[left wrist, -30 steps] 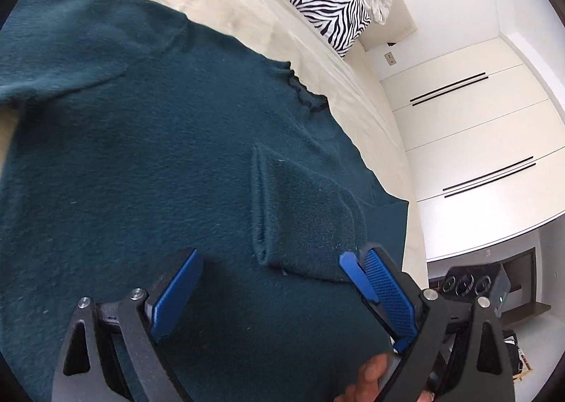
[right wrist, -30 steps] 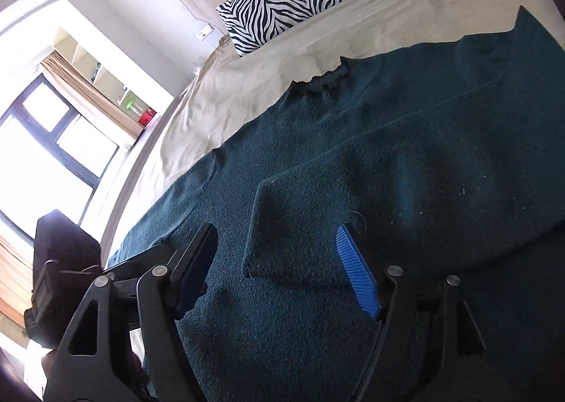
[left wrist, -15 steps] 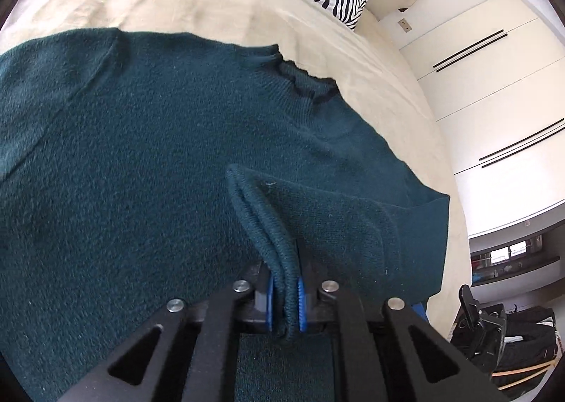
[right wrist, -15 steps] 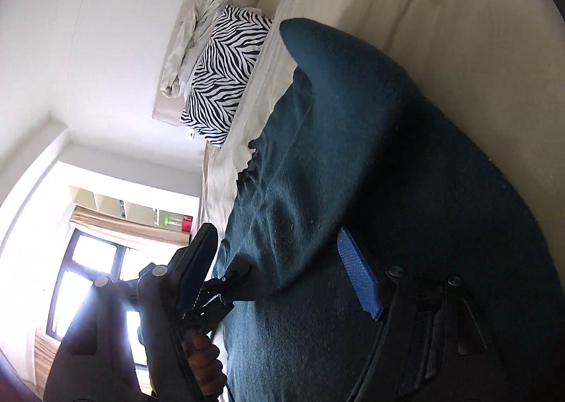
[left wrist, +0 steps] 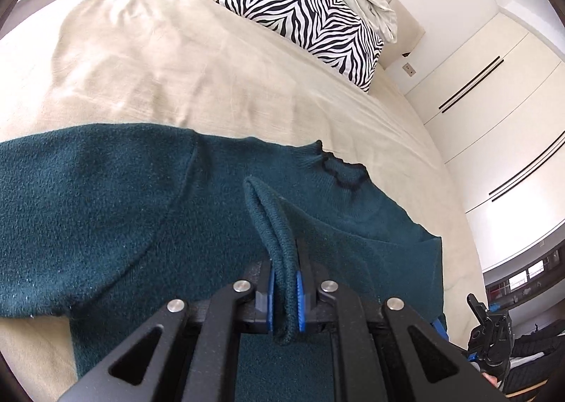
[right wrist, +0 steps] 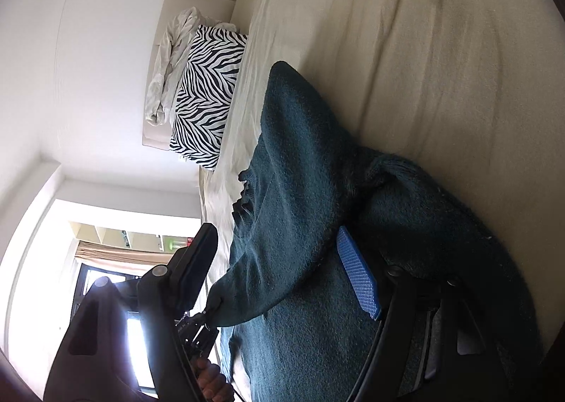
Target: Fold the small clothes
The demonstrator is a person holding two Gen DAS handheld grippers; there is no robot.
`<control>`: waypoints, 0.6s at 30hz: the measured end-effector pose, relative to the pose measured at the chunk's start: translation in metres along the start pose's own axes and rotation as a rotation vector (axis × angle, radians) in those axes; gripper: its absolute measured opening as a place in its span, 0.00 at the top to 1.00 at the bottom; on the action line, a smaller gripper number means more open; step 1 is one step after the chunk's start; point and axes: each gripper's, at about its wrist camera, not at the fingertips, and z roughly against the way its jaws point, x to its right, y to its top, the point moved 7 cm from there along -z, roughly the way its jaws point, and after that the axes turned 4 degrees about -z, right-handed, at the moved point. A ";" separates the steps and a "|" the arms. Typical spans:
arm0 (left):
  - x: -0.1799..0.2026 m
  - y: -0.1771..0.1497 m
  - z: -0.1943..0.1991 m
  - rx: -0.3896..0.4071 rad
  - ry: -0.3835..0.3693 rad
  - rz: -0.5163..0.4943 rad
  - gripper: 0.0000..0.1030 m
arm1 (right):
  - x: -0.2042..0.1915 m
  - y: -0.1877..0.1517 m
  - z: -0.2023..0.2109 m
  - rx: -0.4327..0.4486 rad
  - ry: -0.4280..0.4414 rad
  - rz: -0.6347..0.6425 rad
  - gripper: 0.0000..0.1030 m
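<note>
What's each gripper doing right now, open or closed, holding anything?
Left gripper: closed on the sweater's sleeve cuff.
Right gripper: open, holding nothing, over the dark teal sweater.

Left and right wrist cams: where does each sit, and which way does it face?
Left wrist: on the left gripper, low over the sweater, facing the zebra pillow; shut pads pinch the cuff.
Right wrist: on the right gripper, rolled sideways, facing along the bed; open fingers and a hand show.
Shared: sweater, pillow, bed, cuff.
</note>
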 end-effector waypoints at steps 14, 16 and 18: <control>0.021 0.019 0.003 0.106 -0.105 -0.037 0.90 | -0.001 -0.005 -0.033 -0.130 -0.021 -0.226 0.33; 0.029 0.018 0.005 0.115 -0.112 -0.063 0.90 | -0.003 -0.007 -0.035 -0.121 -0.034 -0.200 0.33; 0.031 0.016 0.004 0.115 -0.086 -0.084 0.90 | -0.005 0.000 -0.037 -0.093 -0.005 -0.191 0.33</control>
